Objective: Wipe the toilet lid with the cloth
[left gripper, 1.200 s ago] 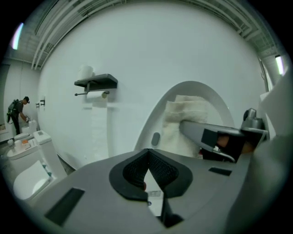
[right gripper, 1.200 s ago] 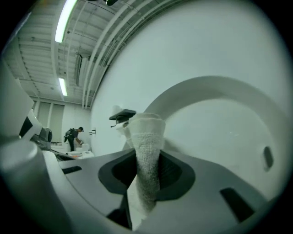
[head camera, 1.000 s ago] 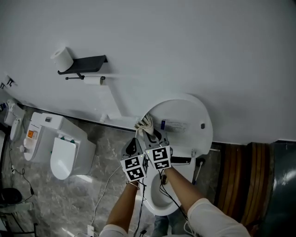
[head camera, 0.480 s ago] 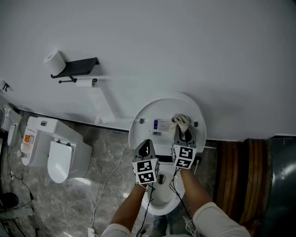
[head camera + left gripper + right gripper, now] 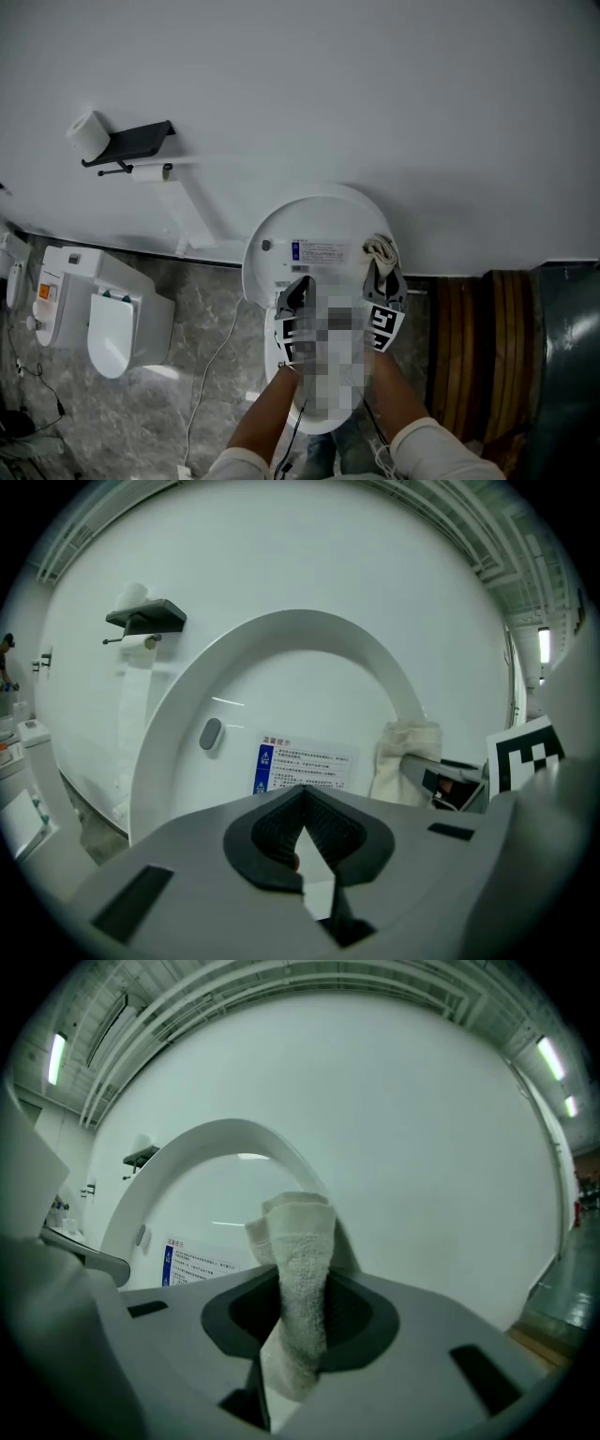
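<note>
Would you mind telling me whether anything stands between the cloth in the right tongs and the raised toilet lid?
Nothing visible does. The cloth, clamped in the right tongs, is at the right edge of the toilet lid; the shut left tongs sit off to its left.

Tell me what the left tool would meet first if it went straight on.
Most likely the upright toilet lid, around its printed label. How far the left tool stands from it is unclear.

Restroom: toilet [image 5: 314, 220], second toilet [image 5: 103, 314], paper roll [image 5: 89, 133] on wall shelf [image 5: 139, 141], marbled floor [image 5: 202, 347].
</note>
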The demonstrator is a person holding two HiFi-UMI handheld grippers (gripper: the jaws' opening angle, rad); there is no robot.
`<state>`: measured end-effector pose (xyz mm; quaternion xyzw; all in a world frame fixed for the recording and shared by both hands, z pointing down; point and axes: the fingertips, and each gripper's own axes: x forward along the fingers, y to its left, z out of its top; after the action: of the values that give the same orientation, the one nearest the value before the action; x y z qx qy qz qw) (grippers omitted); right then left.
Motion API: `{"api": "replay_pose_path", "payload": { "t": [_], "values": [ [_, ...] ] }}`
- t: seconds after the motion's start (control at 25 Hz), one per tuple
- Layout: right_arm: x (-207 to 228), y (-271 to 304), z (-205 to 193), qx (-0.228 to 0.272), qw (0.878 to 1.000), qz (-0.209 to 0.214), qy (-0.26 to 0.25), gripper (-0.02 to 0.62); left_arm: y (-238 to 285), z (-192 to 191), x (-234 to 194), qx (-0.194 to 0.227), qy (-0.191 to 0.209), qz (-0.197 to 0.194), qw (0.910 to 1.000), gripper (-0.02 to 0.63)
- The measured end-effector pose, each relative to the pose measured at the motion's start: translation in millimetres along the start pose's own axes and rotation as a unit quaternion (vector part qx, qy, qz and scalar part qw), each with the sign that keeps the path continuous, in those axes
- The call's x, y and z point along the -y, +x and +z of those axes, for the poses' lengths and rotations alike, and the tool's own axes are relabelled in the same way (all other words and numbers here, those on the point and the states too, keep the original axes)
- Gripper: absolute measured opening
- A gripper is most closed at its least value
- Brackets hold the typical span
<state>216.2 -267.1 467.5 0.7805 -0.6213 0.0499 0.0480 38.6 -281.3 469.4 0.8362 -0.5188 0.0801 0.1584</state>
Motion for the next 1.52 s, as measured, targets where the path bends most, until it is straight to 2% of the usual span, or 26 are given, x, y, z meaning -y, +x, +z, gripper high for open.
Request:
{"api": "replay_pose_path", "payload": {
  "t": [0.08, 0.2, 0.36, 0.56, 0.68, 0.84, 1.0, 1.28, 1.52],
  "values": [
    [-16.3, -1.3, 2.5, 0.006, 1.000, 0.022, 0.002, 0.095, -2.9, -1.3, -12.4, 0.000, -0.001, 0.011, 0.9999, 0.012],
    [-73.1, -3.1, 2.1, 0.014, 0.993, 0.115, 0.008, 0.095, -12.1, -7.2, -44.8, -0.003, 0.004, 0.041, 0.9992, 0.012],
    [-153.8, -7.3, -16.1, 0.004, 0.975, 0.220, 0.021, 0.095, -28.6, -19.4, -91.0, -0.011, 0.038, 0.082, 0.9958, 0.012],
    [-243.1, -10.4, -47.1, -0.023, 0.950, 0.312, -0.022, 0.095, -50.9, -29.4, -135.9, -0.005, 0.024, 0.117, 0.9928, 0.012],
    [-279.1, -1.7, -64.2, -0.045, 0.939, 0.339, -0.034, 0.095, -58.0, -36.2, -148.0, -0.008, 0.013, 0.123, 0.9923, 0.012],
    [-285.5, 22.0, -79.5, -0.072, 0.944, 0.321, -0.020, 0.095, -57.2, -46.1, -151.2, -0.016, 0.006, 0.122, 0.9924, 0.012],
    [-264.0, 26.6, -80.3, -0.064, 0.950, 0.303, -0.030, 0.095, -47.2, -53.9, -139.9, -0.020, 0.000, 0.106, 0.9941, 0.012],
    [-138.5, 24.4, -94.8, -0.058, 0.984, 0.169, 0.004, 0.095, -19.6, -65.1, -91.8, -0.024, 0.004, 0.060, 0.9979, 0.012],
    [-33.3, 16.2, -108.4, -0.066, 0.996, 0.047, 0.038, 0.095, 8.1, -67.0, -43.3, -0.030, -0.010, 0.020, 0.9993, 0.012]
  ]
}}
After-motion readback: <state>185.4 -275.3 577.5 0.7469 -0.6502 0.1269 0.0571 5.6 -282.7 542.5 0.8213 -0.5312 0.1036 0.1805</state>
